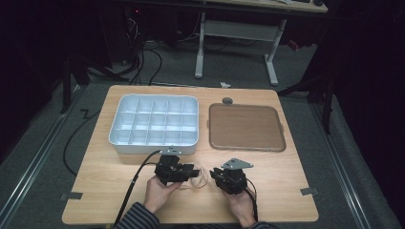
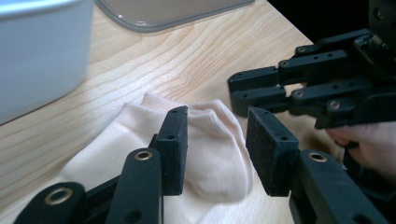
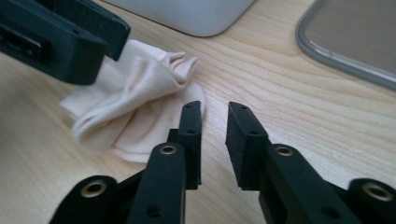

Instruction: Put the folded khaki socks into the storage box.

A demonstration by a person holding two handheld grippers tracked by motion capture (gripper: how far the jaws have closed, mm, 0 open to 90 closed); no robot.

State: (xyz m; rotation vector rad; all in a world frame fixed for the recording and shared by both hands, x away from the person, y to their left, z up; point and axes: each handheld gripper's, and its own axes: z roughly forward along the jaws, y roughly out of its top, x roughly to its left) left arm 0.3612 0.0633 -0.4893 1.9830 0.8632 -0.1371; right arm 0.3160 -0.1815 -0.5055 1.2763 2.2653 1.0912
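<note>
A pale cream sock (image 1: pixel 200 175) lies crumpled on the wooden table between my two grippers. In the left gripper view the sock (image 2: pixel 210 154) sits under and between the jaws of my left gripper (image 2: pixel 217 135), which stand apart without pressing on the cloth. My right gripper (image 2: pixel 261 91) shows beyond it, jaws pointing at the sock's far edge. In the right gripper view my right gripper (image 3: pixel 215 126) has a narrow gap with bare wood between its jaws. There the sock (image 3: pixel 135 112) lies just left of them. In the high view the left gripper (image 1: pixel 191 171) and right gripper (image 1: pixel 216 174) face each other.
A white tray with several compartments (image 1: pixel 153 149) stands behind the left gripper, close to it. A brown flat tray (image 1: pixel 246 126) with a grey rim lies to its right. Bare wood runs along the table's front edge and right side.
</note>
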